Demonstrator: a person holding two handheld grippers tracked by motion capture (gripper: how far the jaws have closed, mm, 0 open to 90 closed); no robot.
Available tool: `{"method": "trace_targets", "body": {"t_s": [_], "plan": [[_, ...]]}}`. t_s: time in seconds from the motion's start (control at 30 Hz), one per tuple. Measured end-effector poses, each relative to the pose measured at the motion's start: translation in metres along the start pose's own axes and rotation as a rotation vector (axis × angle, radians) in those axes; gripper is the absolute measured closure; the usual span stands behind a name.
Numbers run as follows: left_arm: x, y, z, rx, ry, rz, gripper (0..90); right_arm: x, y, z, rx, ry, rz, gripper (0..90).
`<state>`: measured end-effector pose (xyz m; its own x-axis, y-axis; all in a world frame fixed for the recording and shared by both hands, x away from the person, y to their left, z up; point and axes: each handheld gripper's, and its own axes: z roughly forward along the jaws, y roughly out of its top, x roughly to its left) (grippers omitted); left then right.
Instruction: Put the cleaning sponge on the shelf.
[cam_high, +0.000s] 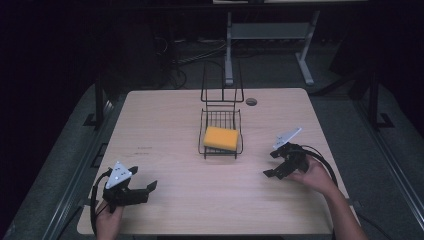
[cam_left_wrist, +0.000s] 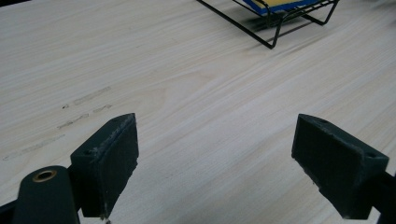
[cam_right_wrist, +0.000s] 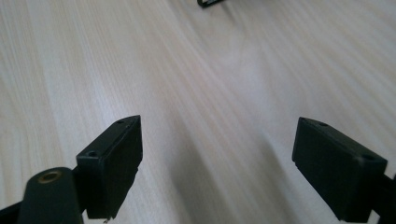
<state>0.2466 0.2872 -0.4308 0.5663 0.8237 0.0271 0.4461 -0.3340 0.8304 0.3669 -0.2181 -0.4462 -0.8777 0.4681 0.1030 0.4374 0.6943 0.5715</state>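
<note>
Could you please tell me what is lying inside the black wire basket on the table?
A yellow sponge lies flat in the wire basket, filling most of its floor. The left gripper view shows a blue layer along its lower edge. Whatever is beneath the sponge is covered.

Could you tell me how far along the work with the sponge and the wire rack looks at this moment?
Done, by the look of it: the yellow sponge lies inside the black wire rack. In hand: nothing; the left gripper and right gripper are both open and empty over the table, apart from the rack. Left: possibly nothing, or a pick-up not yet begun.
</note>
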Motion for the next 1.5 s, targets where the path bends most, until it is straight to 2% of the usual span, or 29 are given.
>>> {"method": "trace_targets", "body": {"t_s": [0.07,0.3,0.43,0.97,1.07,1.17,1.5], "plan": [[0.0,0.0,0.0,0.0,0.0,-0.002,14.1,0.001,-0.001,0.0,0.003,0.009,0.006,15.3],[0.0,0.0,0.002,0.003,-0.001,0.0,14.0,0.007,-0.009,-0.003,-0.009,-0.008,0.004,15.2],[0.0,0.0,0.002,0.009,-0.002,0.004,14.1,0.009,-0.012,-0.004,-0.004,0.003,0.008,15.2],[0.001,0.0,0.002,0.0,0.001,-0.002,14.1,0.021,-0.03,-0.012,-0.01,-0.005,0.017,15.0],[0.001,-0.001,0.001,0.001,0.002,-0.002,14.1,0.025,-0.034,-0.013,-0.016,-0.021,0.011,14.9],[0.001,0.0,0.002,0.001,0.001,-0.001,14.0,0.027,-0.039,-0.012,-0.008,-0.004,0.031,14.9],[0.0,0.0,0.002,0.006,-0.001,0.003,14.1,0.035,-0.053,-0.013,-0.029,-0.01,0.037,14.9]]}}
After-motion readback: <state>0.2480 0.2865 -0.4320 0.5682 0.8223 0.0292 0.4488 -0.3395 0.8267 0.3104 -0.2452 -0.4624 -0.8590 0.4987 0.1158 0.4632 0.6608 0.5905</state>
